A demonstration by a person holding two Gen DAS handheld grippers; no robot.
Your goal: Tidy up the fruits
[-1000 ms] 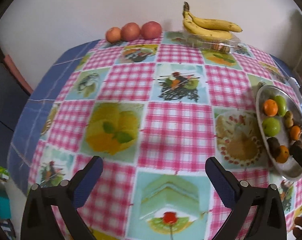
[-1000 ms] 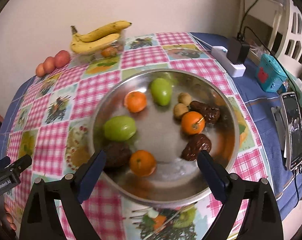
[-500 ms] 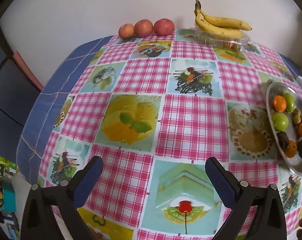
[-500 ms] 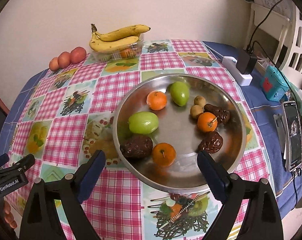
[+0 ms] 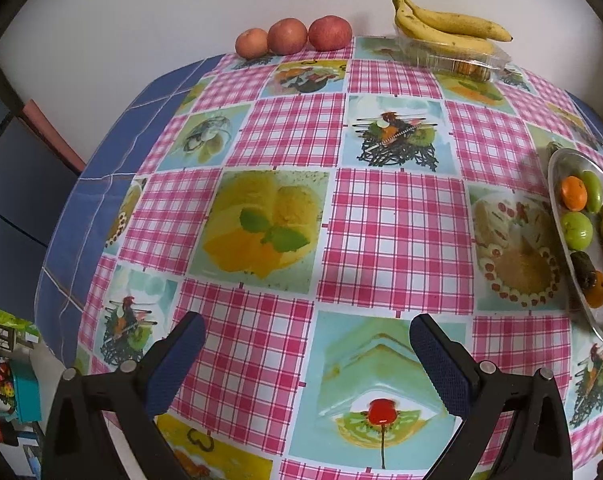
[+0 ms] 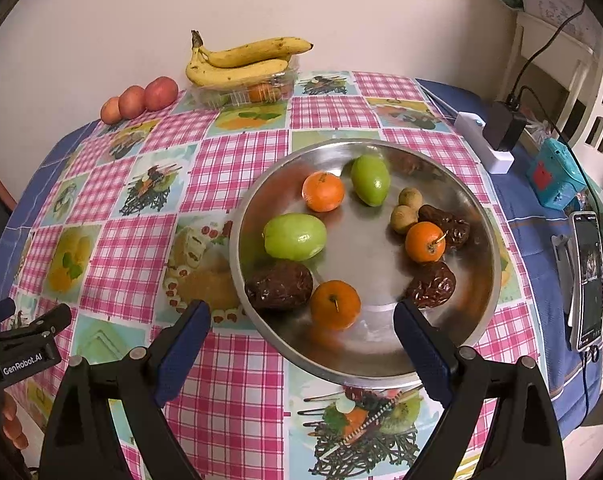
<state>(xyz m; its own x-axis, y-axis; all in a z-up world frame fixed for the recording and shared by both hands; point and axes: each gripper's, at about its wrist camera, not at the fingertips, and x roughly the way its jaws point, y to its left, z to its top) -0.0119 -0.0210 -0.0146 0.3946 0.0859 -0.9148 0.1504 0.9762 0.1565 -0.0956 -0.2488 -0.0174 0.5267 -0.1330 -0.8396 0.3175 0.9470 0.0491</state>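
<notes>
A round steel plate (image 6: pixel 381 356) holds three small oranges (image 6: pixel 335 304), two green fruits (image 6: pixel 294 237), three dark dates (image 6: pixel 279 285) and two small brown fruits (image 6: pixel 403 219). My right gripper (image 6: pixel 301 320) is open and empty, just short of the plate's near rim. My left gripper (image 5: pixel 307 334) is open and empty over the checked tablecloth, with the plate (image 5: pixel 557 168) at its far right. Three red apples (image 5: pixel 288 36) and a bunch of bananas (image 5: pixel 445 28) on a clear plastic box (image 5: pixel 461 62) stand by the wall.
In the right wrist view a white power strip with a black charger (image 6: pixel 497 132), a teal box (image 6: pixel 555 178) and a phone (image 6: pixel 587 284) lie on the blue cloth to the right of the plate. The left gripper (image 6: pixel 17 344) shows at the left edge. The table's left edge (image 5: pixel 61 216) drops off.
Both grippers have pulled back and up from the table, so more tablecloth shows. The plate looks farther from the right gripper. Both stay open and the fruits have not moved.
</notes>
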